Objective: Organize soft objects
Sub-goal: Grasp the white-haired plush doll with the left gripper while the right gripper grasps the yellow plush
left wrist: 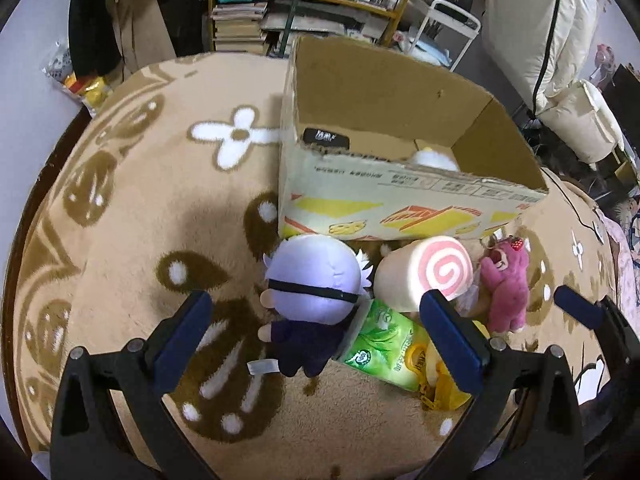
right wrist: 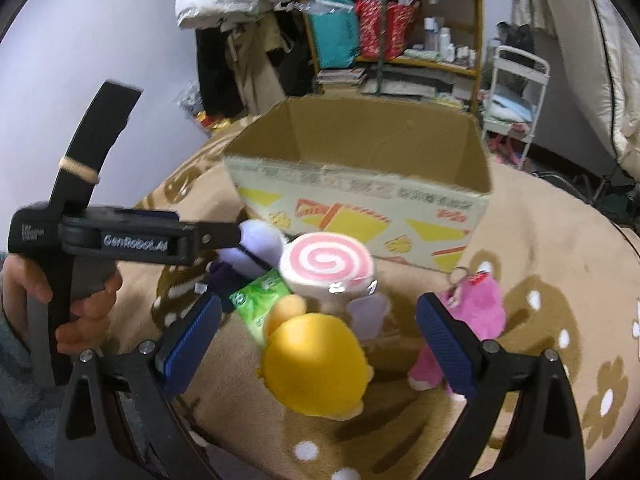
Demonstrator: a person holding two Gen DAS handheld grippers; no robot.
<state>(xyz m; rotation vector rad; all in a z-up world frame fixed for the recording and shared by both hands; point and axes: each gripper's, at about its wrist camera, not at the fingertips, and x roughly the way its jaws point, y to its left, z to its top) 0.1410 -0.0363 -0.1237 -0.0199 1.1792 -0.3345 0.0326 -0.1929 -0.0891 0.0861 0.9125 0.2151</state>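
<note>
Soft toys lie on the beige rug in front of an open cardboard box [left wrist: 404,200] [right wrist: 360,208]. A white-haired blindfolded doll [left wrist: 312,280] [right wrist: 256,248] sits between my left gripper's [left wrist: 320,328] open fingers. Beside it are a pink swirl roll cushion [left wrist: 428,272] [right wrist: 328,264], a green tea-carton plush [left wrist: 384,344] [right wrist: 260,296] and a pink bear [left wrist: 506,284] [right wrist: 476,308]. A yellow plush [right wrist: 316,364] lies between my right gripper's [right wrist: 320,328] open fingers. A white plush [left wrist: 434,159] is inside the box.
The patterned rug [left wrist: 140,220] covers the surface. Behind the box stand a bookshelf [right wrist: 400,40], a white cart [right wrist: 516,92] and hanging clothes [left wrist: 120,20]. The person's hand holds the left gripper's handle [right wrist: 80,248] at the left of the right wrist view.
</note>
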